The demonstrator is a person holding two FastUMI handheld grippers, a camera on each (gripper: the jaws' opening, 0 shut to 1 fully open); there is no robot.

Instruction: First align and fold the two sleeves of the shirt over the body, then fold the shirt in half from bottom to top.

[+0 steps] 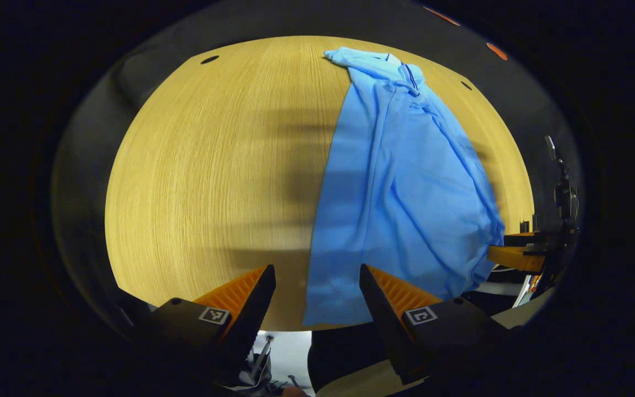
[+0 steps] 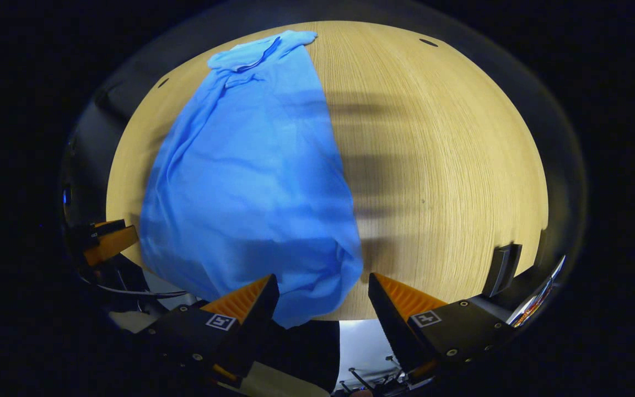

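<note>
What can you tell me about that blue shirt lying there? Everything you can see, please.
The blue shirt is thin, soft-looking cloth, lying lengthwise on the wooden table, collar at the far end and hem at the near edge, hanging slightly over it. It looks narrowed and creased, its sleeves apparently already folded in. Both pairs of fingers stand open near the hem, gripping nothing.
</note>
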